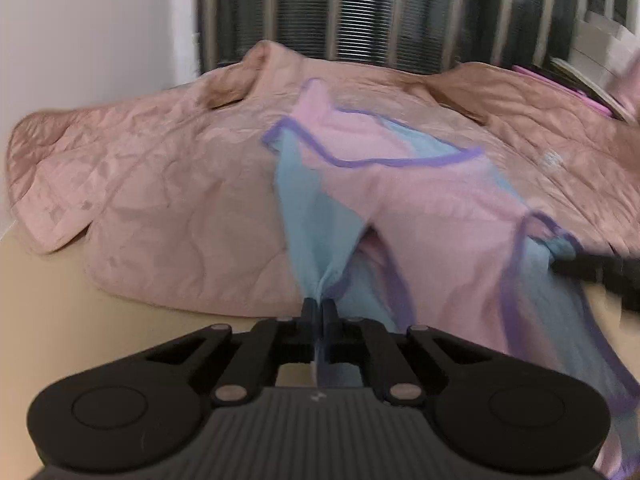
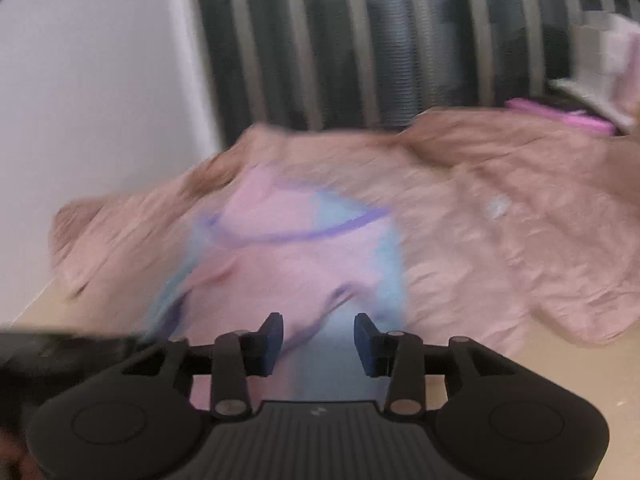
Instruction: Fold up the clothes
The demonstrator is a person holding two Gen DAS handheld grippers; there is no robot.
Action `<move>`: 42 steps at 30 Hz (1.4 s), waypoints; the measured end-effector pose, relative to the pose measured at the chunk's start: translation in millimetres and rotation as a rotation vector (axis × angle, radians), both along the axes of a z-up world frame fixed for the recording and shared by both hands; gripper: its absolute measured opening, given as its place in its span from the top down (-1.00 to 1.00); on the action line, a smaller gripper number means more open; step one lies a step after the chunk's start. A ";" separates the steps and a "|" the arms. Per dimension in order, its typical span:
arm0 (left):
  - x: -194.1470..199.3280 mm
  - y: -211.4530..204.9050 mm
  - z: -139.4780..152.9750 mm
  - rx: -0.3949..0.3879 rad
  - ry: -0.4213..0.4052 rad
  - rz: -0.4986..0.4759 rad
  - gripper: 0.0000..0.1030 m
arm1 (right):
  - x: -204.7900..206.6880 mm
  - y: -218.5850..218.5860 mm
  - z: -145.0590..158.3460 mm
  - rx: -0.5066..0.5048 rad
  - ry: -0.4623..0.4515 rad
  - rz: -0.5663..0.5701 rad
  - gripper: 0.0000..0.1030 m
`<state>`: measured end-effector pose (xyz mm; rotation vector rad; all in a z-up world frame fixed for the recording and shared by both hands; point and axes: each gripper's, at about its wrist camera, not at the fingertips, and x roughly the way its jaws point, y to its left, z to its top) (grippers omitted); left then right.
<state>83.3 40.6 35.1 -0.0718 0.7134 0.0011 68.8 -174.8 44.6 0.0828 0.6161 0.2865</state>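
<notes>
The left gripper (image 1: 319,307) has its jaws clamped on the blue edge of the pink garment (image 1: 420,208). The right gripper (image 2: 319,340) hangs over it, jaws apart. The garment lies on a quilted blanket (image 1: 160,184) covering the surface (image 1: 48,300).

A home room, likely a bedroom: a pink quilted blanket (image 1: 168,184) spreads over a beige surface (image 1: 52,320), against a white wall (image 1: 92,24) beside a barred window (image 1: 360,12), with clutter at the edge
</notes>
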 end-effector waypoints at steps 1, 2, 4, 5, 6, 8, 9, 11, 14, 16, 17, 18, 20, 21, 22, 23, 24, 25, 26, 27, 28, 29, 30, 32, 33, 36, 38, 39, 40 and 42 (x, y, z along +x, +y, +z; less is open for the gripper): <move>-0.5 5.5 0.6 -0.020 -0.007 0.025 0.95 | -0.6 5.9 -4.5 -0.004 0.015 0.025 0.27; -4.5 15.5 3.7 -0.058 -0.038 0.054 0.95 | -0.4 11.0 -8.5 -0.011 0.026 0.036 0.28; -11.8 35.6 9.1 -0.133 -0.095 0.113 0.95 | 1.0 18.7 -15.6 -0.011 0.050 0.050 0.28; -12.7 46.2 7.9 -0.169 -0.094 0.148 0.95 | 2.3 21.3 -18.7 -0.004 0.063 0.055 0.28; -13.6 56.8 6.7 -0.204 -0.093 0.184 0.95 | 4.3 22.5 -21.5 0.012 0.078 0.062 0.33; -13.7 73.3 2.4 -0.262 -0.070 0.238 0.95 | 8.5 26.9 -25.8 0.031 0.113 0.083 1.00; -14.1 76.6 0.6 -0.272 -0.060 0.252 0.93 | 6.3 30.0 -26.7 0.028 0.115 0.092 1.00; -15.9 80.9 -0.3 -0.275 -0.047 0.277 0.67 | 2.4 30.4 -21.7 0.029 0.063 0.084 1.00; -35.7 79.5 6.3 -0.244 -0.049 0.280 0.24 | -3.9 19.0 -11.9 0.013 0.030 -0.011 0.99; -56.6 75.4 11.1 -0.229 -0.027 0.227 0.18 | -11.4 7.8 -6.9 -0.028 0.048 -0.026 0.85; -68.0 72.2 12.5 -0.220 -0.015 0.192 0.10 | -18.7 0.4 -4.9 -0.040 0.061 -0.007 0.77; -80.5 66.4 11.2 -0.200 -0.004 0.160 0.06 | -29.6 -5.3 -3.3 -0.046 0.068 0.014 0.67; -94.8 56.9 5.5 -0.155 0.027 0.129 0.01 | -54.8 -13.1 -4.9 -0.069 0.077 0.057 0.02; -101.5 52.0 2.9 -0.130 0.035 0.115 0.02 | -66.3 -12.2 -8.2 -0.090 0.083 0.066 -0.05; -106.0 46.3 0.8 -0.095 0.017 0.106 0.02 | -74.2 -11.5 -12.7 -0.105 0.098 0.061 -0.06; -108.7 40.0 -1.9 -0.061 0.010 0.106 0.12 | -82.0 -10.7 -17.2 -0.120 0.113 0.055 -0.05; -111.2 34.6 -4.2 -0.035 0.003 0.107 0.30 | -85.9 -10.3 -21.2 -0.114 0.119 0.043 -0.05; -113.3 33.3 -5.0 -0.043 -0.004 0.113 0.85 | -89.7 -9.8 -25.3 -0.107 0.125 0.032 0.07; -115.4 33.2 -7.1 -0.068 -0.011 0.120 0.95 | -93.5 -9.2 -26.3 -0.098 0.108 0.016 0.64; -117.6 34.1 -8.1 -0.084 -0.019 0.131 0.95 | -95.5 -9.1 -27.7 -0.077 0.105 0.012 0.94; -120.3 35.0 -8.8 -0.097 -0.026 0.142 0.96 | -97.9 -8.0 -27.6 -0.081 0.102 0.008 0.93; -124.9 35.9 -8.7 -0.100 -0.025 0.153 0.96 | -100.2 -6.9 -27.3 -0.086 0.100 0.004 0.94; -130.4 37.1 -7.6 -0.106 -0.022 0.160 0.96 | -102.6 -5.7 -27.1 -0.091 0.098 0.000 0.94; -143.3 38.8 -5.9 -0.123 -0.023 0.159 0.96 | -116.7 -9.1 -23.0 -0.087 0.090 -0.010 0.94; -150.3 38.5 -5.6 -0.120 -0.022 0.156 0.96 | -125.5 -12.8 -21.5 -0.085 0.089 -0.013 0.94; -172.2 37.4 -5.9 -0.119 -0.023 0.147 0.96 | -151.8 -22.7 -18.3 -0.082 0.094 -0.017 0.94; -183.0 36.6 -7.1 -0.115 -0.031 0.146 0.96 | -170.9 -26.7 -16.9 -0.089 0.093 -0.022 0.94; -186.7 36.1 -7.6 -0.110 -0.036 0.148 0.96 | -176.9 -27.2 -16.4 -0.089 0.101 -0.021 0.94; -190.0 35.8 -8.0 -0.106 -0.039 0.151 0.96 | -182.6 -27.6 -15.9 -0.089 0.109 -0.020 0.94; -191.8 38.3 -6.3 -0.118 -0.039 0.158 0.92 | -190.3 -26.7 -8.3 -0.098 0.080 -0.025 0.90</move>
